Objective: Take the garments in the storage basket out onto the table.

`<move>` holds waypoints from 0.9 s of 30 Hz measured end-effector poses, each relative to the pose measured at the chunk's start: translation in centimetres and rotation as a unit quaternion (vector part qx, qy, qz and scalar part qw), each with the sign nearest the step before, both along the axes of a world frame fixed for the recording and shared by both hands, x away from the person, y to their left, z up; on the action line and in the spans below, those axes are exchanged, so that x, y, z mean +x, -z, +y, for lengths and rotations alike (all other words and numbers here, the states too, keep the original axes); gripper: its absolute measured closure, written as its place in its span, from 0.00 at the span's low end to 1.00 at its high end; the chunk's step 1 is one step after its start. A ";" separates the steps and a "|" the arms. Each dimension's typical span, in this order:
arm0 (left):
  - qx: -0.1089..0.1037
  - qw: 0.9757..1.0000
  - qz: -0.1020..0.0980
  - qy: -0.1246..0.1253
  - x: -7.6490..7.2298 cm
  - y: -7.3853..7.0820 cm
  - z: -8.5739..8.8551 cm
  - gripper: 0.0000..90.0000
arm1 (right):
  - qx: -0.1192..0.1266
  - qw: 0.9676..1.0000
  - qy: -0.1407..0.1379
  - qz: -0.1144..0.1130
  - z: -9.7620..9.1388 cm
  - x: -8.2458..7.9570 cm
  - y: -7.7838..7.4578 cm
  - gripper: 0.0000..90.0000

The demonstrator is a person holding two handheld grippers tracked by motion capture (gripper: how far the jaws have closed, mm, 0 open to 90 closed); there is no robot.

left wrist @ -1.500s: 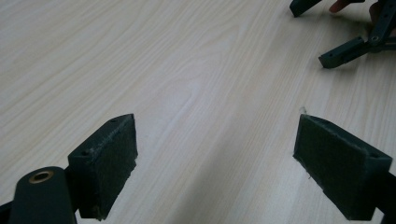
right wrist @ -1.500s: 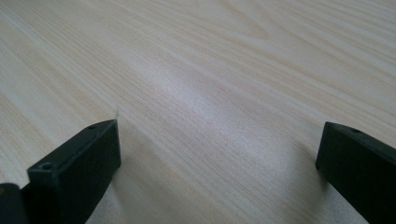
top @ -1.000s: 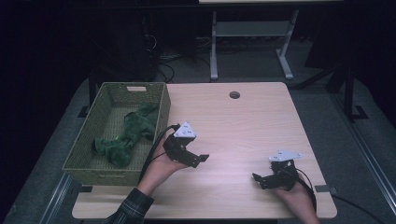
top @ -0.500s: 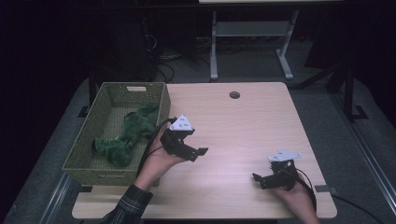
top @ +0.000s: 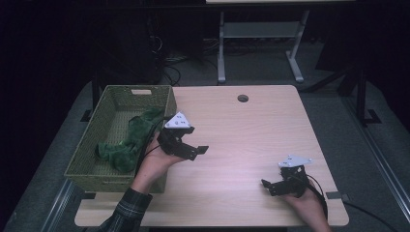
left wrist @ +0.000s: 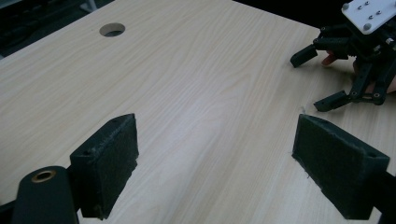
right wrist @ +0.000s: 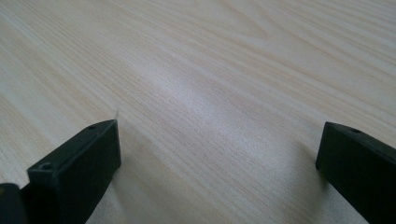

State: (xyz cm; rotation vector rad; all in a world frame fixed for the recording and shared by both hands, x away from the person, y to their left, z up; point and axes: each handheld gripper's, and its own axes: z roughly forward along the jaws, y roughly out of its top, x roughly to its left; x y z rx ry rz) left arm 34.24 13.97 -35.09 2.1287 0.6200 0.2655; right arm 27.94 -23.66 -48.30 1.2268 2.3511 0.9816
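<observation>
Wooden table, dark room, left gripper and right gripper both agape, empty

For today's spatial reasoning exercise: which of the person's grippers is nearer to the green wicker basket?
Left. The left gripper is just beside the right wall of the green wicker basket, while the right gripper is far across the table, near its front right corner.

Basket at left; tabletop otherwise open.

Pale wood-grain table with soft sheen, woven green basket, fuzzy green cloth, matt black fingers
</observation>
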 end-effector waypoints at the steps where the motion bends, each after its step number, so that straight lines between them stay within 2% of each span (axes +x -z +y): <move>1: 0.001 1.000 0.000 -0.004 0.1 -0.2 0.5 0.15 | 0.000 1.000 0.000 0.000 0.0 0.0 0.0 0.00; 14: -0.006 1.000 -0.003 -0.028 0.4 -0.9 3.0 0.15 | -0.001 1.000 0.000 -0.001 0.0 0.0 0.0 0.00; 27: -0.002 0.999 0.000 -0.047 0.7 -1.1 5.3 0.15 | -0.001 1.000 -0.001 -0.002 0.0 0.0 0.0 0.00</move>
